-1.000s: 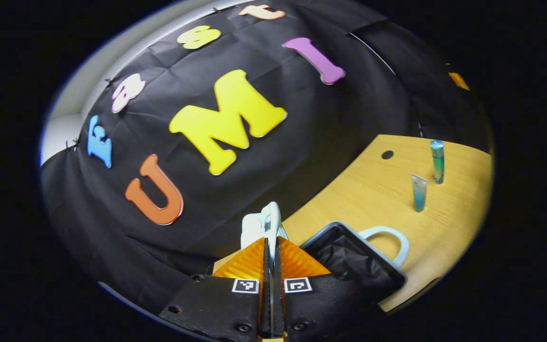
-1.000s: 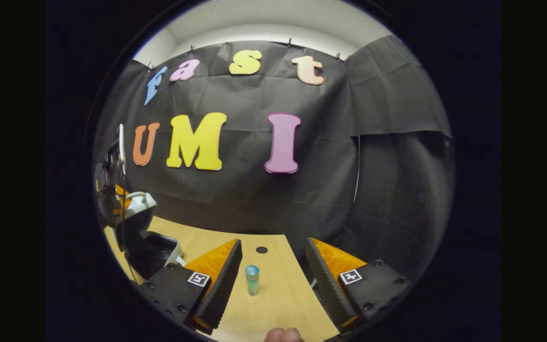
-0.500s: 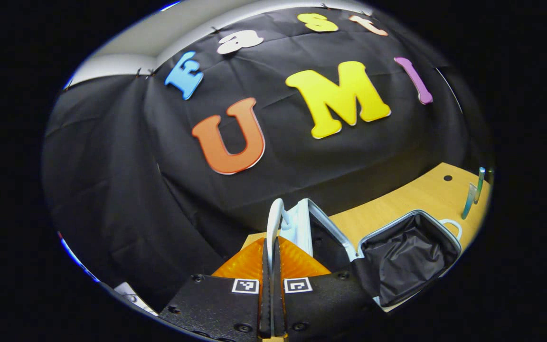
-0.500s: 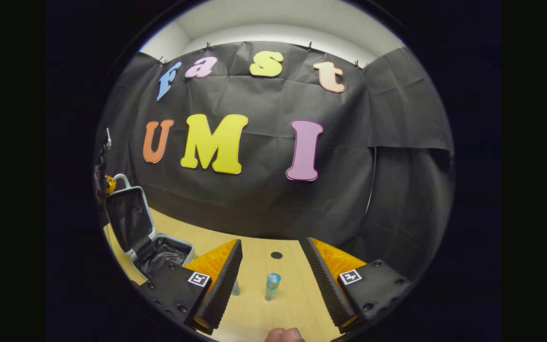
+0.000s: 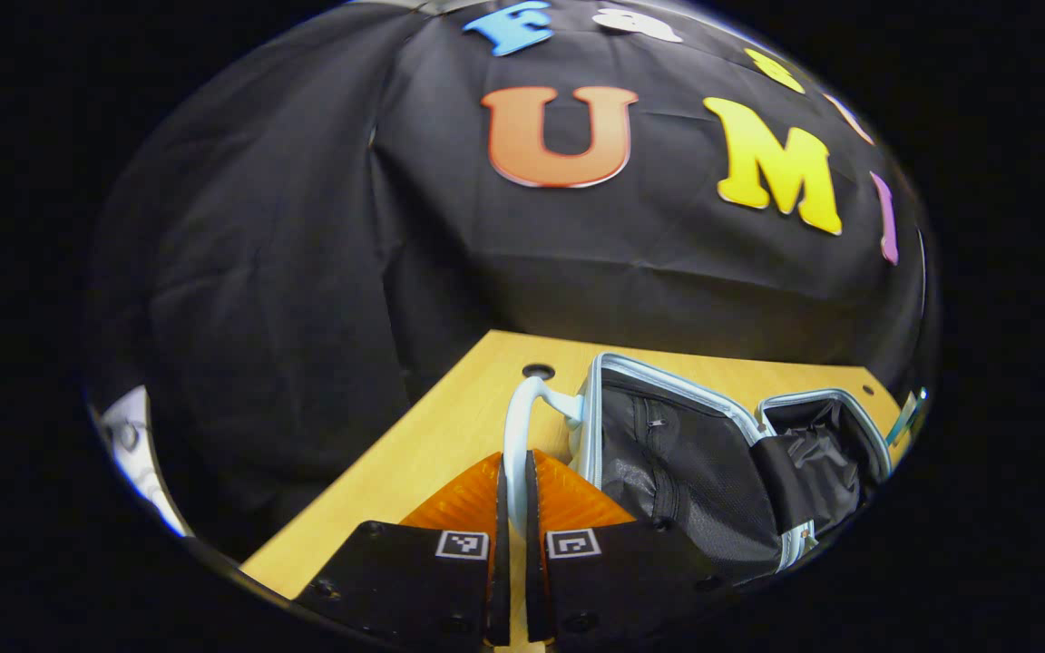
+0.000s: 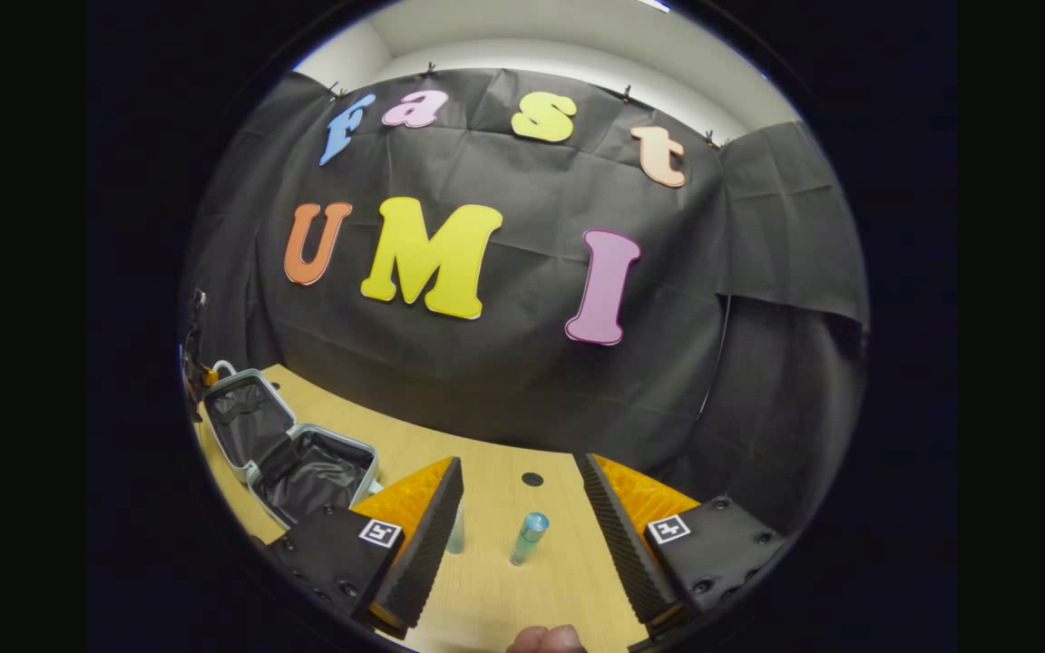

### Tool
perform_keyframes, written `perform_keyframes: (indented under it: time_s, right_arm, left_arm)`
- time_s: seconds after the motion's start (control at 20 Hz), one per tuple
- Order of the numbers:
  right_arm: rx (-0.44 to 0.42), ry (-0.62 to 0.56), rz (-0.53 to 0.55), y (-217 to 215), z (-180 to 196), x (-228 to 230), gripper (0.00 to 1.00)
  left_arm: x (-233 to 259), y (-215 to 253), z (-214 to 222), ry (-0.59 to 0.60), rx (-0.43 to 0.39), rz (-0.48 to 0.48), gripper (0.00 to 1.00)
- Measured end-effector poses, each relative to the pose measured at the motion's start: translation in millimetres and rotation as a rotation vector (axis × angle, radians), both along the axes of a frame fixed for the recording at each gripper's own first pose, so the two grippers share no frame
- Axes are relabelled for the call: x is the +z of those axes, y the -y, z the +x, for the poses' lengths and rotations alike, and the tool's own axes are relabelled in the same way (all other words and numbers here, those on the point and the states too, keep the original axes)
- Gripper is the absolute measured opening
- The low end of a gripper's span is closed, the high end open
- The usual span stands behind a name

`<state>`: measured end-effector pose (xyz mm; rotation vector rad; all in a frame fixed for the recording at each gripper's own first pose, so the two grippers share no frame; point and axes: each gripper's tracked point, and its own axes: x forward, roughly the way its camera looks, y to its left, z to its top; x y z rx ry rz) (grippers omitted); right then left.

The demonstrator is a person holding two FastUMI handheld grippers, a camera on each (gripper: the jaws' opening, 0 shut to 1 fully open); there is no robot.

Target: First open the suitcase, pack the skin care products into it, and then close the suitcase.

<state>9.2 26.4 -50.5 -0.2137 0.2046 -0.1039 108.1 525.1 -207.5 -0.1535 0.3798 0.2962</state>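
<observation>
A small light-blue suitcase (image 5: 668, 426) with black lining lies open on the wooden table (image 5: 432, 435). My left gripper (image 5: 514, 472) is shut on the white handle (image 5: 518, 426) of its lid, which leans far back toward the tabletop. In the right gripper view the open suitcase (image 6: 291, 453) sits at the far left. My right gripper (image 6: 522, 490) hangs open above the table. A teal bottle (image 6: 529, 537) stands between its fingers, farther off. A second pale tube (image 6: 456, 531) stands just beside the left finger (image 6: 423, 521).
A small dark hole (image 6: 532, 478) marks the table behind the bottles, and another hole (image 5: 538, 371) lies near the lid handle. The black cloth wall closes off the back. A thumb tip (image 6: 545, 639) shows at the bottom edge of the right gripper view.
My left gripper has swung the lid by its handle from upright to nearly flat, leftwards. The right gripper view has shifted slightly, and the second tube has come into sight.
</observation>
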Motion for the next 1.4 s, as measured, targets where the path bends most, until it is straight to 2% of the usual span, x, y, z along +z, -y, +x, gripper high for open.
perform_keyframes:
  time_s: [0.1,0.2,0.35,0.4,0.45,0.5,0.55,0.6,0.65,0.85,1.1,1.2,1.35,1.4]
  right_arm:
    - [0.007,-0.007,-0.002,-6,4,-1,0.81]
    - [0.015,-0.01,0.0,-11,7,-2,0.8]
    - [0.033,-0.012,0.004,-17,9,-4,0.8]
    - [0.036,-0.014,0.007,-18,10,-4,0.8]
    - [0.039,-0.017,0.015,-18,11,-6,0.79]
    - [0.041,-0.02,0.025,-18,12,-7,0.79]
    - [0.044,-0.025,0.033,-17,13,-10,0.79]
    - [0.045,-0.027,0.043,-15,14,-11,0.8]
    - [0.045,-0.024,0.055,-13,14,-10,0.8]
    - [0.05,0.013,0.079,4,14,-6,0.8]
    - [0.043,0.002,0.144,36,15,-21,0.8]
    - [0.04,-0.005,0.16,50,13,-28,0.8]
    - [0.041,-0.011,0.172,72,9,-37,0.8]
    - [0.044,-0.018,0.175,79,8,-41,0.8]
  left_arm:
    - [-30,-3,0,-0.011,0.027,-0.128,0.1]
    - [-51,-5,0,-0.014,0.043,-0.207,0.12]
    - [-62,-6,-4,-0.028,0.061,-0.224,0.2]
    - [-59,-9,-8,-0.036,0.064,-0.213,0.16]
    - [-54,-8,-11,-0.032,0.059,-0.204,0.21]
    - [-46,-6,-12,-0.026,0.052,-0.186,0.45]
    - [-37,-4,-14,-0.026,0.051,-0.161,0.55]
    - [-26,-1,-18,-0.024,0.053,-0.129,0.72]
    - [-10,4,-21,-0.015,0.051,-0.1,0.93]
    - [76,57,-41,0.106,0.058,0.01,0.93]
    - [149,170,-57,0.21,0.014,0.072,0.98]
    - [166,211,-65,0.23,-0.019,0.135,0.98]
    - [170,283,-64,0.233,-0.106,0.224,0.98]
    - [168,307,-60,0.228,-0.146,0.228,0.98]
